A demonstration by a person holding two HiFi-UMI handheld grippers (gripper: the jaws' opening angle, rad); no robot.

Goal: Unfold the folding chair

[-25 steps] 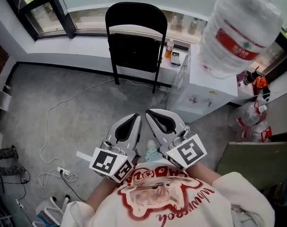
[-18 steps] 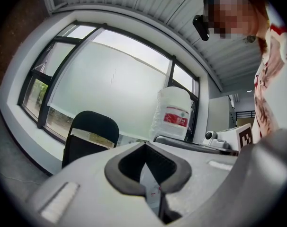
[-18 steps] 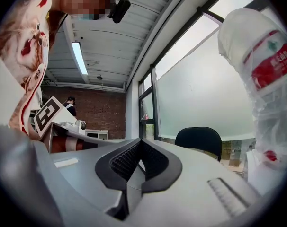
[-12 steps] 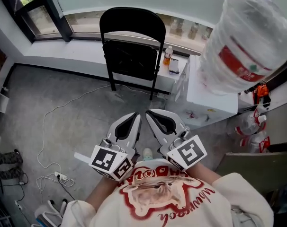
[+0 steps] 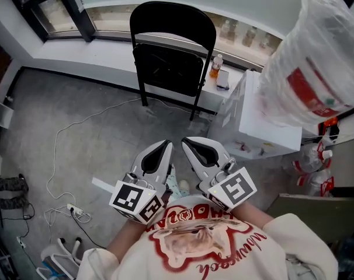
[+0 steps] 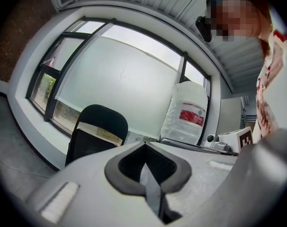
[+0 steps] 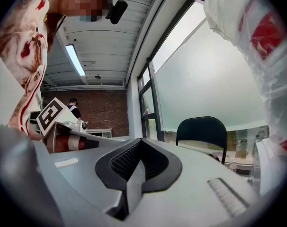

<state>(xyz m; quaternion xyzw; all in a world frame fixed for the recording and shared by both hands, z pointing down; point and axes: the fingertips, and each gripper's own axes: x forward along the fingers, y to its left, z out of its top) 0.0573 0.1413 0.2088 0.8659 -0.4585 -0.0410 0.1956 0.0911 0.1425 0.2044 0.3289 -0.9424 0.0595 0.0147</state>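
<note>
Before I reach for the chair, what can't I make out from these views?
- Folding chair feet: both gripper views, behind the left gripper and right gripper bodies.
- Chair's rear legs and hinges: head view, behind its folded-up seat.
- Water jug: head view, cut by top and right edges.
- Small bottle on the ledge: label too small.

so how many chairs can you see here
1: the black folding chair stands folded against the white window ledge, at the top middle of the head view. No other shows; more could be out of frame.
</note>
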